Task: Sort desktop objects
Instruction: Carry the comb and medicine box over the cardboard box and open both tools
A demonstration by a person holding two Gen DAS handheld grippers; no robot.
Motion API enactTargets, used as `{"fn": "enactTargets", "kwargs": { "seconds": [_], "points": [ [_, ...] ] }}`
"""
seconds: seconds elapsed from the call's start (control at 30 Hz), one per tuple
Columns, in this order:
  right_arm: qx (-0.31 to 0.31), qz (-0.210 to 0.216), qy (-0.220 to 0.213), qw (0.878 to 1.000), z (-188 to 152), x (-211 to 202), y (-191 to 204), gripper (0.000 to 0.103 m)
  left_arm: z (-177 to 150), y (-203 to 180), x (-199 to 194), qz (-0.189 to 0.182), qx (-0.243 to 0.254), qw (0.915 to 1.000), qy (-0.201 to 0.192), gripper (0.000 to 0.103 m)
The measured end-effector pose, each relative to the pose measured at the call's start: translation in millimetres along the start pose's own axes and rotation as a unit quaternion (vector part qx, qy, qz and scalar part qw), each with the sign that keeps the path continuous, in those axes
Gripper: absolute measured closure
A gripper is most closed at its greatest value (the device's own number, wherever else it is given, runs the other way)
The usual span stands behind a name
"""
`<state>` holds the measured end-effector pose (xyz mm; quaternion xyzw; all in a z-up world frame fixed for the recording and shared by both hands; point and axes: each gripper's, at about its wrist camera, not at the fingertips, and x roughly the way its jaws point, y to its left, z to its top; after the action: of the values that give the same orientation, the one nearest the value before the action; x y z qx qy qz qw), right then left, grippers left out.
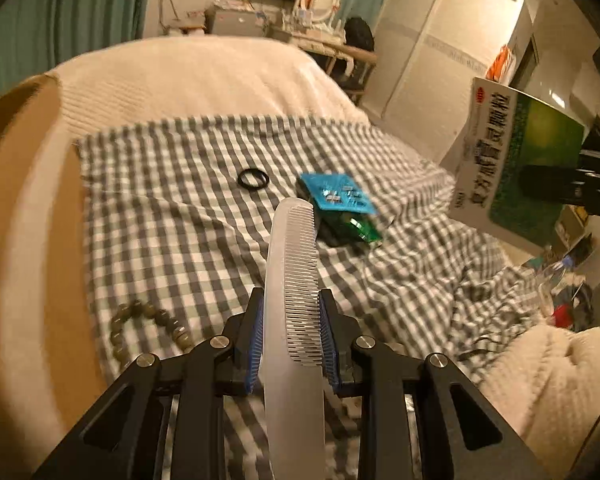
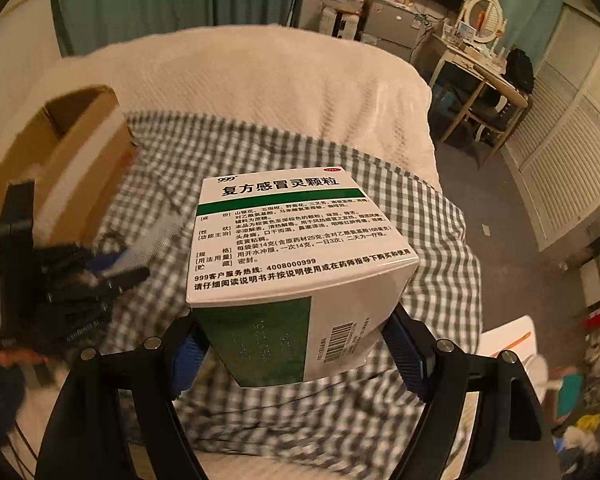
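My left gripper (image 1: 290,312) is shut on a white comb (image 1: 294,264) that sticks out forward above the checked cloth (image 1: 160,216). Beyond it lie a black ring (image 1: 253,179), a blue and green packet (image 1: 338,204) and a bead bracelet (image 1: 148,326). My right gripper (image 2: 296,344) is shut on a white and green medicine box (image 2: 292,256), lifted over the cloth (image 2: 440,264). The same box (image 1: 516,160) shows at the right in the left wrist view. The left gripper with the comb (image 2: 148,240) appears blurred at the left in the right wrist view.
A brown cardboard box (image 2: 72,160) stands open at the left on the cream blanket (image 2: 260,80); its wall (image 1: 16,200) fills the left of the left wrist view. Beyond the bed are a dressing table (image 2: 480,68), a wardrobe (image 1: 428,68) and floor clutter (image 1: 564,288).
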<state>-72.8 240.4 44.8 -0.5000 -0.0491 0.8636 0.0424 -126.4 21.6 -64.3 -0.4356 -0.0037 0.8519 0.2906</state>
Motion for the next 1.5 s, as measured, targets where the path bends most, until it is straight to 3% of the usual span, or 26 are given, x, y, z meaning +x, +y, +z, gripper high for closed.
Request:
{"fn": "enactTargets", "kwargs": {
  "seconds": [0.1, 0.27, 0.6, 0.83, 1.07, 1.2, 1.23, 1.27, 1.33, 1.4, 1.5],
  "points": [
    [0.004, 0.006, -0.016, 1.000, 2, -19, 18, 0.024, 5, -3, -33, -0.005, -0.001, 0.9996, -0.028, 0.077],
    [-0.016, 0.019, -0.059, 0.998, 21, -58, 64, 0.024, 24, 6, -91, 0.026, -0.004, 0.9975, -0.066, 0.077],
    [-0.043, 0.076, -0.128, 0.988, 68, -94, 145, 0.024, 54, 75, -189, 0.146, -0.012, 0.9824, -0.116, 0.077],
    [-0.084, 0.125, -0.112, 0.982, 88, -72, 208, 0.023, 48, 137, -192, 0.204, -0.042, 0.9742, -0.088, 0.077],
    [-0.115, 0.144, -0.065, 0.981, 85, -30, 251, 0.023, 22, 175, -175, 0.213, -0.069, 0.9729, -0.056, 0.077],
    [-0.115, 0.150, -0.058, 0.980, 87, -22, 261, 0.019, 15, 182, -172, 0.215, -0.072, 0.9725, -0.050, 0.075],
    [-0.112, 0.152, -0.060, 0.980, 89, -22, 261, 0.018, 15, 181, -173, 0.217, -0.070, 0.9725, -0.049, 0.069],
    [-0.107, 0.161, -0.061, 0.979, 90, -22, 262, 0.016, 14, 179, -175, 0.221, -0.066, 0.9717, -0.049, 0.051],
    [-0.095, 0.164, -0.070, 0.979, 89, -27, 260, 0.012, 12, 177, -181, 0.246, -0.060, 0.9658, -0.057, 0.023],
    [-0.081, 0.162, -0.090, 0.979, 90, -36, 260, 0.007, 10, 174, -190, 0.263, -0.061, 0.9601, -0.074, 0.022],
    [-0.061, 0.155, -0.115, 0.979, 97, -50, 246, 0.007, 10, 170, -202, 0.251, -0.078, 0.9612, -0.084, 0.022]
  ]
}}
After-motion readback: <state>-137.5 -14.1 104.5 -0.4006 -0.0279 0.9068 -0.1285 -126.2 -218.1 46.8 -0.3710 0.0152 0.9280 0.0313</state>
